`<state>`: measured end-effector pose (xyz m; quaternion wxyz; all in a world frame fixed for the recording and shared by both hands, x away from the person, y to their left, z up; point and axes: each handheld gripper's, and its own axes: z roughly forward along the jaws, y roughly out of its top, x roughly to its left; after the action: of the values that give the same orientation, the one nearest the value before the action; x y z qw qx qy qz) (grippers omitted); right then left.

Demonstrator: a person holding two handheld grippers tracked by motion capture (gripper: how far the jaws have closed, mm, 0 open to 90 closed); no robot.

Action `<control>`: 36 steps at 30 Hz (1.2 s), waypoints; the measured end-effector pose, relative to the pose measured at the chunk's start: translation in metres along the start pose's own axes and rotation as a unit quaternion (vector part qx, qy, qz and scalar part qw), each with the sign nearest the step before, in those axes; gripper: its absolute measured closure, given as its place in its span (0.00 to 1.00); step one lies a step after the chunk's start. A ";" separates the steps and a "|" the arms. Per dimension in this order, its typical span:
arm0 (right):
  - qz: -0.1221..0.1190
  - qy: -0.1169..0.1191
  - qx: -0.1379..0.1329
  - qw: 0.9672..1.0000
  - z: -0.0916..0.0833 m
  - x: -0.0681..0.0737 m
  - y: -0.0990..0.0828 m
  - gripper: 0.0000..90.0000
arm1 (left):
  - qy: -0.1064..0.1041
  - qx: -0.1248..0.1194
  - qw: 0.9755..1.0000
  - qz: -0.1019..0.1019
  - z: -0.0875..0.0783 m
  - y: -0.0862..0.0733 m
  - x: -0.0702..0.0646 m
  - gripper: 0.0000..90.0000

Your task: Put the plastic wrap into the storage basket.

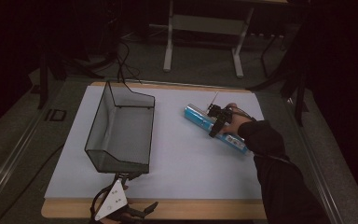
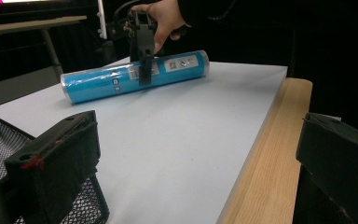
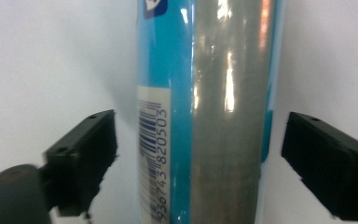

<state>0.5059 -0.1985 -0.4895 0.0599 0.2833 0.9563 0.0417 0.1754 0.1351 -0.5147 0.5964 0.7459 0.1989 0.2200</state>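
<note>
At the left, the black wire-mesh basket [image 1: 121,130] stands on the white board, and my left gripper [image 1: 121,205] waits just at its near end, jaws wide and empty. To the right, the blue cylindrical tube [image 1: 214,128] lies on its side. My right gripper [image 1: 216,122] straddles its middle, jaws spread with a gap on each side. I'd centre the tube, come lower, then close squarely across it so it can't roll.
</note>
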 end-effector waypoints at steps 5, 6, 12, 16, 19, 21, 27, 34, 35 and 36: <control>-0.010 -0.013 0.004 1.000 0.005 0.002 -0.002 0.31 | 0.000 0.000 1.000 0.001 0.000 0.000 0.000 0.00; -0.016 -0.020 0.005 1.000 0.006 0.001 -0.003 0.34 | -0.001 0.001 1.000 0.000 0.000 0.000 0.000 0.00; -0.008 -0.015 0.016 1.000 0.006 0.000 0.000 0.35 | -0.003 0.003 1.000 0.000 0.001 -0.001 0.000 0.00; -0.005 -0.018 0.026 1.000 0.006 0.000 0.002 0.35 | -0.004 0.005 1.000 0.000 0.002 -0.001 -0.001 0.00; -0.002 -0.024 0.027 0.999 0.006 0.002 0.003 0.35 | -0.003 0.005 1.000 0.001 0.002 -0.001 -0.001 0.00; -0.007 -0.039 0.028 0.999 0.004 0.003 0.002 0.36 | -0.001 0.004 1.000 0.001 0.002 -0.001 0.000 0.00; 0.068 -0.026 -0.007 0.997 -0.026 -0.009 -0.004 0.36 | -0.002 0.005 1.000 0.003 0.003 -0.001 0.000 0.00; 0.154 -0.010 -0.065 0.986 -0.057 -0.020 -0.010 0.36 | -0.001 0.004 1.000 0.004 0.004 0.000 0.000 0.00; 0.154 -0.010 -0.065 0.986 -0.057 -0.020 -0.010 0.36 | -0.002 0.005 1.000 0.003 0.004 0.000 0.000 0.00; 0.176 0.000 -0.076 0.981 -0.064 -0.022 -0.010 0.36 | -0.002 0.006 1.000 0.003 0.005 0.000 0.000 0.00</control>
<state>0.5100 -0.2221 -0.4255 0.0728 0.4414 0.8856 0.1244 0.1778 0.1313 -0.5160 0.5920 0.7501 0.1970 0.2192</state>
